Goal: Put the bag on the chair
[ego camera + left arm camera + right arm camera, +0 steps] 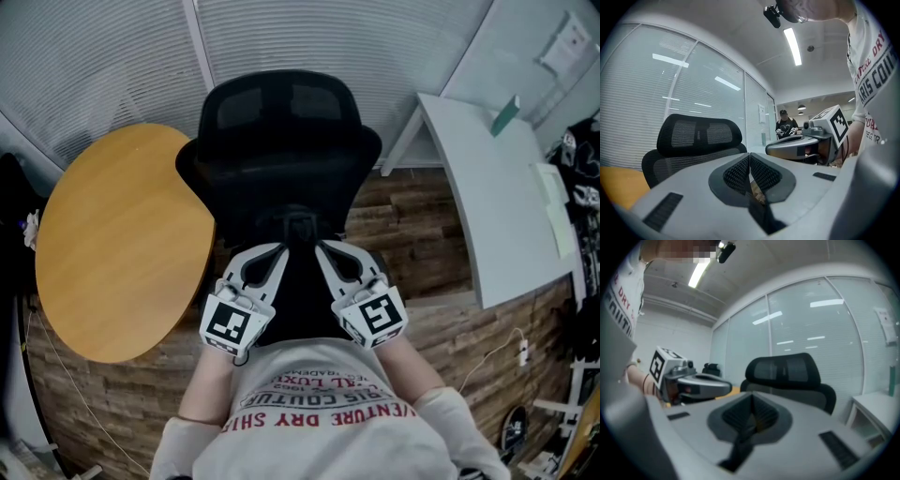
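A black office chair (281, 122) with a mesh headrest stands straight ahead of me, and shows in the left gripper view (698, 133) and the right gripper view (783, 371). My left gripper (281, 249) and right gripper (319, 247) are side by side close to my body, tips toward the chair. Between them hangs a black mass, the bag (300, 305), hard to separate from the chair behind it. The left gripper (749, 155) is shut with a dark strap (764, 215) running out of its jaws. The right gripper (752, 398) is shut on a similar strap (736, 451).
A round wooden table (122, 244) stands left of the chair and a white desk (497, 197) stands to its right. A glass wall with blinds (112, 66) is behind the chair. The floor is wood planks (412, 234). A person (786, 124) stands far off.
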The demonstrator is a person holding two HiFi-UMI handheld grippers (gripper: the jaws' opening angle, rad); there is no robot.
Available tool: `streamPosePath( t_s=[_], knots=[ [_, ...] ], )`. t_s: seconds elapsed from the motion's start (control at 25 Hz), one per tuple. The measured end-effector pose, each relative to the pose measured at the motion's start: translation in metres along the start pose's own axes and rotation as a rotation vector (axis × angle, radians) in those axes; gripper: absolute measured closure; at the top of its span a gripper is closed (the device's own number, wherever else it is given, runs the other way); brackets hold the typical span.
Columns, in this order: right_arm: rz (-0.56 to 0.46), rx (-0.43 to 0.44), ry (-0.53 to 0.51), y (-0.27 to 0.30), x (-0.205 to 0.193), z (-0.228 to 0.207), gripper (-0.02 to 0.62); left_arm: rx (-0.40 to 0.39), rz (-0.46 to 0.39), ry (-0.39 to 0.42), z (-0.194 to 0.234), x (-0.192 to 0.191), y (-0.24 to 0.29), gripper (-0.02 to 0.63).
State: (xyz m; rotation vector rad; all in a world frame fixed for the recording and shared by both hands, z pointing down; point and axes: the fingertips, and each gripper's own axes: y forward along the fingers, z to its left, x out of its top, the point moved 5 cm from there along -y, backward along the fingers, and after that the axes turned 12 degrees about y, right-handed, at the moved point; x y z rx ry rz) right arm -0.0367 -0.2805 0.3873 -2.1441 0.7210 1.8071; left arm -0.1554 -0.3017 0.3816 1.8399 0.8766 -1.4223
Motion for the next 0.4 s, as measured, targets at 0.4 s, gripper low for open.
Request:
streamPosePath(
  t_s=[0.4],
  knots=[
    [0.001,-0.006,-0.002,0.0033,-0.0037,-0.0004,0.569,-0.016,0.013,0.002,-0.0004,-0.0055,0.0003,0.572]
  ],
)
